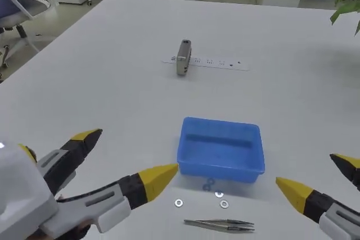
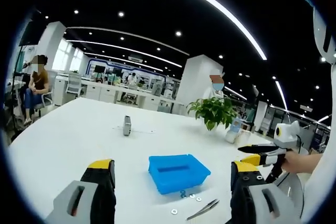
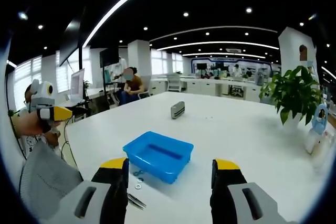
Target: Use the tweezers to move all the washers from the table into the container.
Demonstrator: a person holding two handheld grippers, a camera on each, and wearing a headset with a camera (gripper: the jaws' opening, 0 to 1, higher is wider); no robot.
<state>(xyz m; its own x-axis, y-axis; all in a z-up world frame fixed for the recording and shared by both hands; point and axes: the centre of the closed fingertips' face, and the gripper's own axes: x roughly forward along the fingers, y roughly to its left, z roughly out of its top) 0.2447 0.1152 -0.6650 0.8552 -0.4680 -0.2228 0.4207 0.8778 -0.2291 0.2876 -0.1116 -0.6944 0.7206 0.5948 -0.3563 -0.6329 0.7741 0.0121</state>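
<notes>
A blue container stands on the white table, shallow and rectangular. Just in front of it lie several small washers, some silver and some blue. A pair of metal tweezers lies flat near the table's front edge. My left gripper hovers open left of the container, holding nothing. My right gripper is open at the right, also holding nothing. The left gripper view shows the container, washers and tweezers ahead. The right gripper view shows the container, washers and tweezers.
A white power strip with a grey adapter plugged in lies farther back on the table. A potted plant stands at the far right. A person sits beyond the table's left end, near office chairs.
</notes>
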